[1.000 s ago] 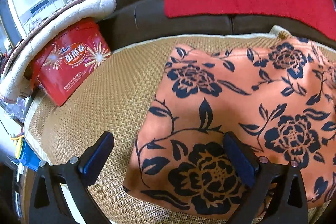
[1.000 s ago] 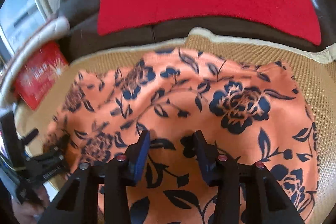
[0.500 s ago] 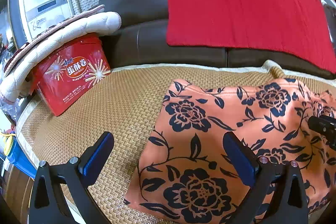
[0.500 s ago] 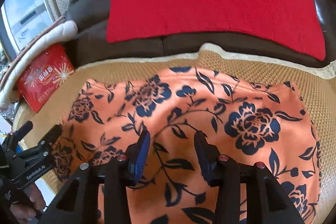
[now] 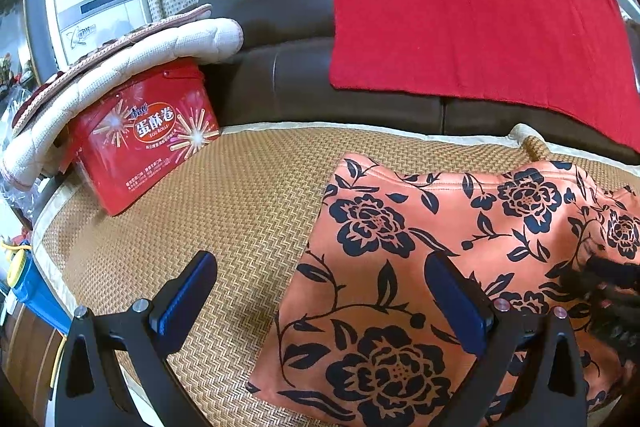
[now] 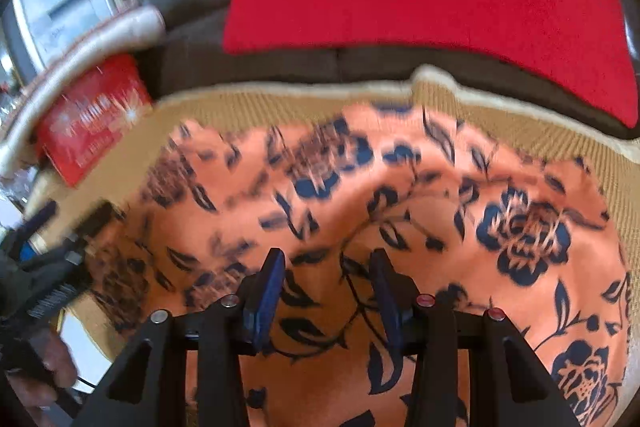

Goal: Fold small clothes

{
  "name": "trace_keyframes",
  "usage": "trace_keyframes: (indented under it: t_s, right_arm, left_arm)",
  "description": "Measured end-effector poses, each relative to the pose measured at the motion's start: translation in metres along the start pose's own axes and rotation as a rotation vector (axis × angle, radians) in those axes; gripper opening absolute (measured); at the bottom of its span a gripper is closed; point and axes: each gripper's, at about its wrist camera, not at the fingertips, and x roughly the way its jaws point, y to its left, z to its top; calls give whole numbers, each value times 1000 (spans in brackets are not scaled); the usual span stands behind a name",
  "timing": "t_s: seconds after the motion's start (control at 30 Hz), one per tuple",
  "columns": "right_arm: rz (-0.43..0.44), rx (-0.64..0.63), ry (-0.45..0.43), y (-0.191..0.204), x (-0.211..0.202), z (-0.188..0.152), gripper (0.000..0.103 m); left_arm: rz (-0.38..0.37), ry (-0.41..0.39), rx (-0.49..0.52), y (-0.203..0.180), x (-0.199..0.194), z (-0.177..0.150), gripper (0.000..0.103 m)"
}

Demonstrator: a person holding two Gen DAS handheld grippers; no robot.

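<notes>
An orange garment with a dark blue flower print [image 5: 432,259] lies folded on a woven straw mat [image 5: 224,211]; it also shows in the right wrist view [image 6: 400,195], blurred. My left gripper [image 5: 320,291] is wide open and empty, above the garment's left edge, with one finger over the mat and one over the cloth. My right gripper [image 6: 328,291] is partly open and empty, just above the middle of the garment. The right gripper shows as a dark blur at the right edge of the left wrist view [image 5: 608,287].
A red egg-roll box [image 5: 148,143] stands at the mat's back left under a folded white quilted pad [image 5: 132,59]. A dark leather sofa back [image 5: 280,39] with a red cloth [image 5: 472,23] draped on it rises behind. A blue container [image 5: 32,291] sits off the mat's left edge.
My left gripper has pulled back and up from the garment, so more of the sofa back shows. My right gripper is moving over the cloth; its view is now blurred. Both stay open.
</notes>
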Motion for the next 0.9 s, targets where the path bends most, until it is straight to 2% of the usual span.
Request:
trace_keyframes:
  t_s: [0.17, 0.4, 0.5, 0.8, 0.9]
  right_arm:
    - [3, -1, -27, 1, -6, -1, 48]
    - [-42, -25, -15, 8, -4, -3, 48]
    - [-67, -35, -20, 11, -4, -2, 48]
    - [-177, -84, -91, 23, -20, -2, 48]
    - [-176, -90, -94, 24, -24, -1, 48]
  left_arm:
    - [3, 7, -1, 1, 1, 0, 103]
    - [28, 98, 2, 2, 19, -6, 103]
    - [13, 142, -21, 6, 26, -9, 103]
    - [17, 106, -6, 4, 20, -7, 103]
    - [17, 95, 4, 1, 18, -6, 103]
